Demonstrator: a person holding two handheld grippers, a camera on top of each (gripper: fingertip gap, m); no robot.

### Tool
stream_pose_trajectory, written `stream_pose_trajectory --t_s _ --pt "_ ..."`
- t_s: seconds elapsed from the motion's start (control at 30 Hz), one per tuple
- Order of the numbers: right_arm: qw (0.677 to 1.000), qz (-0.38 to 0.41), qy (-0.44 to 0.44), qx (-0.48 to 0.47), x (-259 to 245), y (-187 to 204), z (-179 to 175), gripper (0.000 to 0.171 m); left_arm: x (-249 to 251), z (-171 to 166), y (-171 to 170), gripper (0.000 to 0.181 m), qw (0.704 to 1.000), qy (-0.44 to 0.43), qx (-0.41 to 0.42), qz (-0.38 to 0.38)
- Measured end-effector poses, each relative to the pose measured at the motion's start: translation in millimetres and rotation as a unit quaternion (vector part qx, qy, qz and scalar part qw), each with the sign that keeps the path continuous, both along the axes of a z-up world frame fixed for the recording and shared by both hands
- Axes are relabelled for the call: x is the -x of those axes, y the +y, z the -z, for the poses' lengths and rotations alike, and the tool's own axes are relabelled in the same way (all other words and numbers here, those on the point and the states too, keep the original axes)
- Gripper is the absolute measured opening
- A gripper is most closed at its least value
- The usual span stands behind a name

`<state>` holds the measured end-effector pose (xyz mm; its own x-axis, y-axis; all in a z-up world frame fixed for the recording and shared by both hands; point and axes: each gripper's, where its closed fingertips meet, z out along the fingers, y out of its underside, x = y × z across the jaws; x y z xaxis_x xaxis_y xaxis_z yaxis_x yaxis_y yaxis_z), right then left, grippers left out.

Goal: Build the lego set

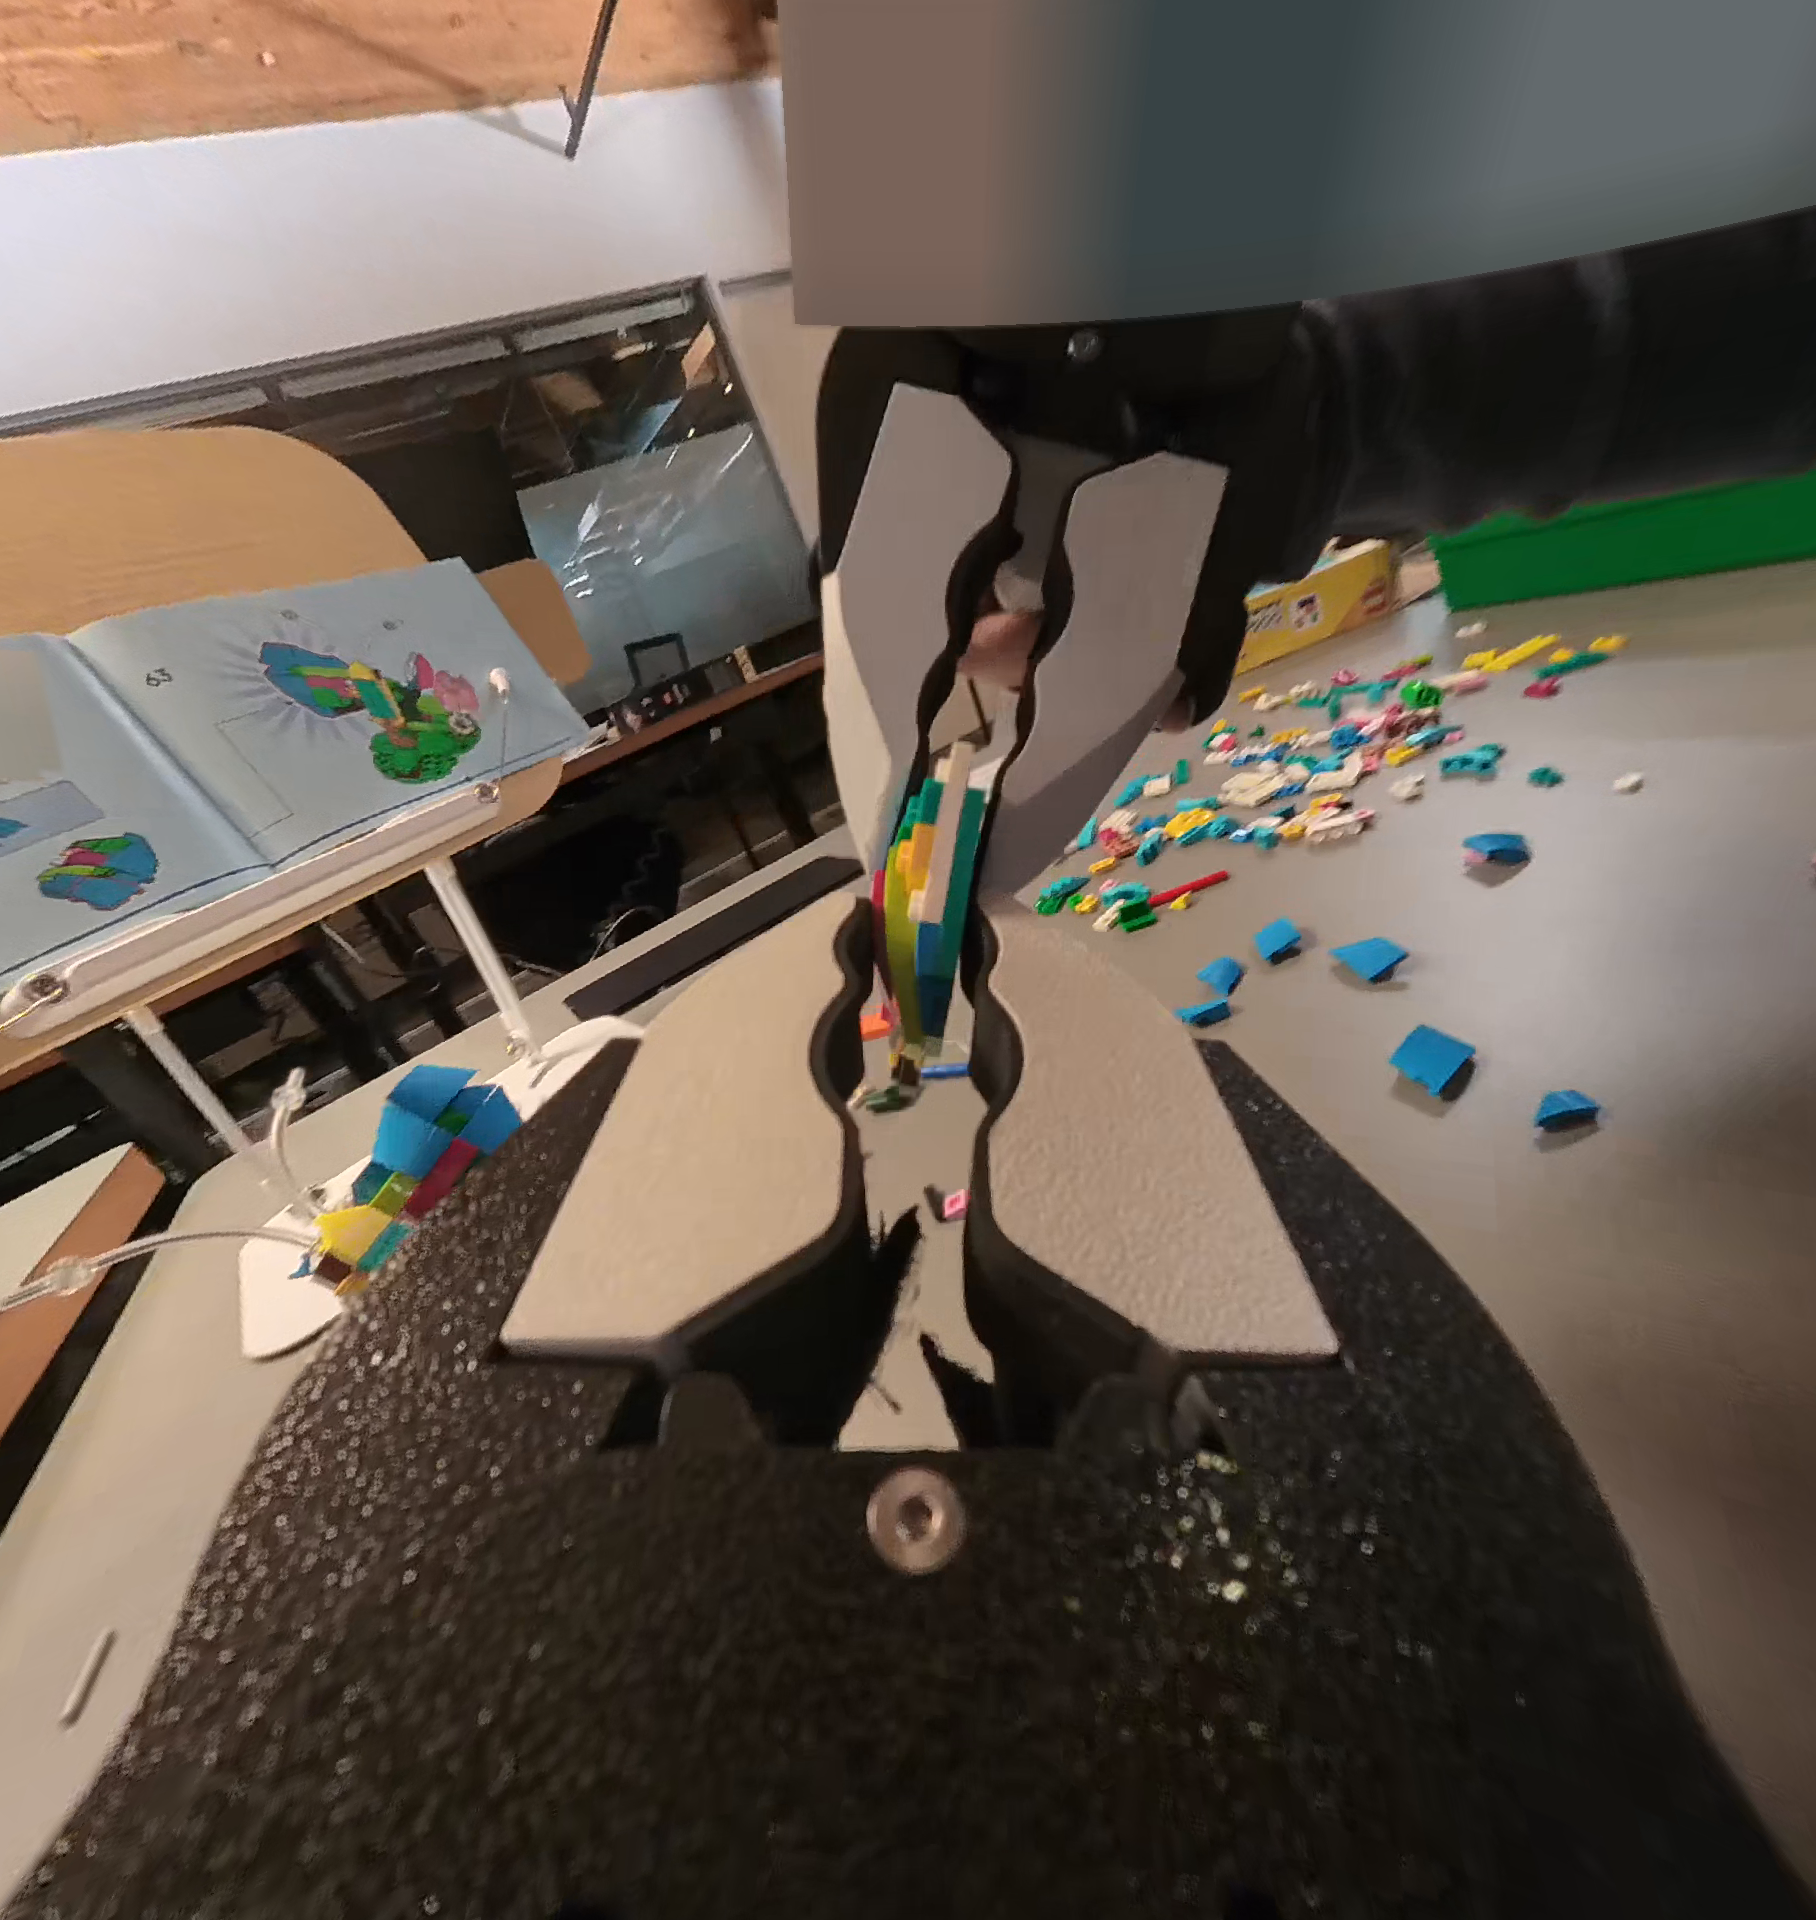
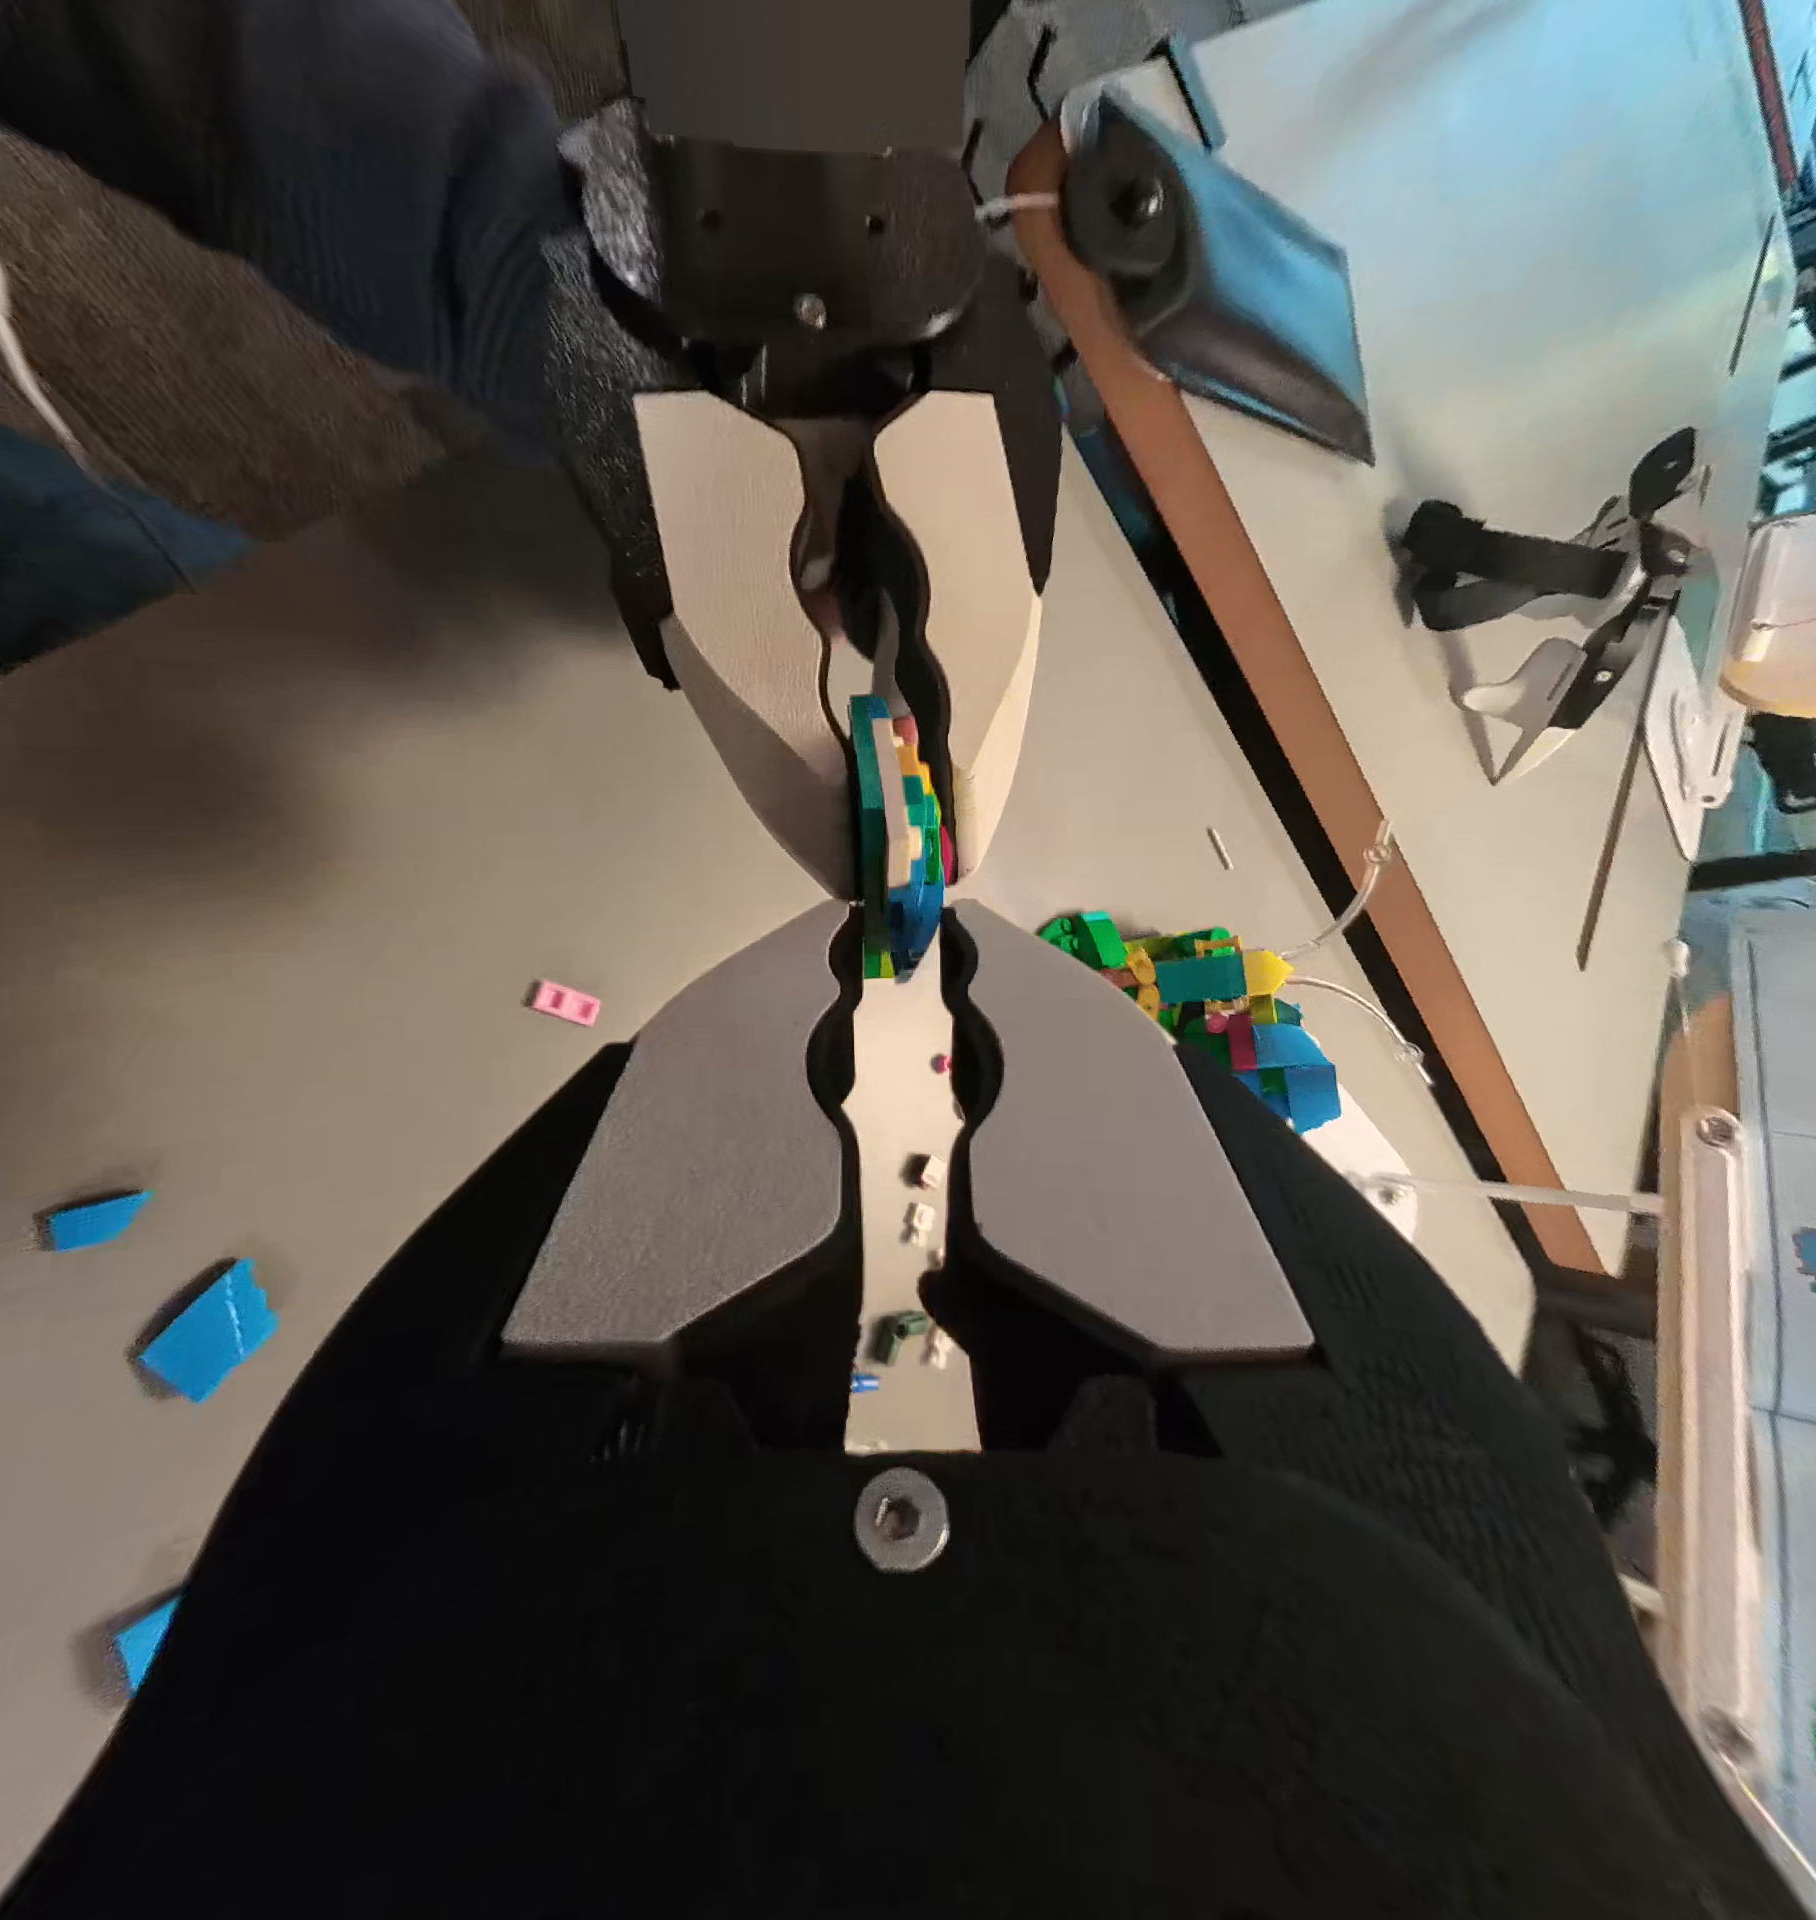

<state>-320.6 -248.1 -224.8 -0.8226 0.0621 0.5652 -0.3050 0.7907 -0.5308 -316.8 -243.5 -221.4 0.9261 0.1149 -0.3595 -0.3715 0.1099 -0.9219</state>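
A flat multi-coloured lego assembly [image 1: 933,878] of green, yellow, white and blue plates hangs edge-on above the grey table [image 1: 1506,1299]. My left gripper [image 1: 930,930] is shut on its near end. My right gripper [image 1: 940,842] comes in from the far side, tip to tip with the left, and is shut on the other end. In the right wrist view, the right gripper [image 2: 899,925] pinches the blue and green end of the assembly [image 2: 899,821]. The left gripper [image 2: 899,868] holds it from above.
An open instruction booklet [image 1: 260,748] rests on a white stand at left. A partial build [image 1: 426,1153] sits at the stand's foot [image 2: 1226,1013]. Several loose bricks [image 1: 1299,769] and blue slope pieces [image 1: 1429,1060] lie on the table at right. A yellow box [image 1: 1309,613] stands behind them.
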Motion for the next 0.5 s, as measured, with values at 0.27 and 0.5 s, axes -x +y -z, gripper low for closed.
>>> stream_pose_trajectory --t_s 0.27,0.5 --pt "0.999 -0.035 -0.004 0.032 -8.4 -3.4 -6.9 0.011 -6.6 -5.6 -3.7 0.016 0.999 -0.003 -0.02 0.031" --pt "0.998 -0.033 0.051 0.006 -3.9 -1.5 -8.0 0.011 -1.7 -6.7 -2.2 0.019 0.999 -0.042 -0.025 0.023"
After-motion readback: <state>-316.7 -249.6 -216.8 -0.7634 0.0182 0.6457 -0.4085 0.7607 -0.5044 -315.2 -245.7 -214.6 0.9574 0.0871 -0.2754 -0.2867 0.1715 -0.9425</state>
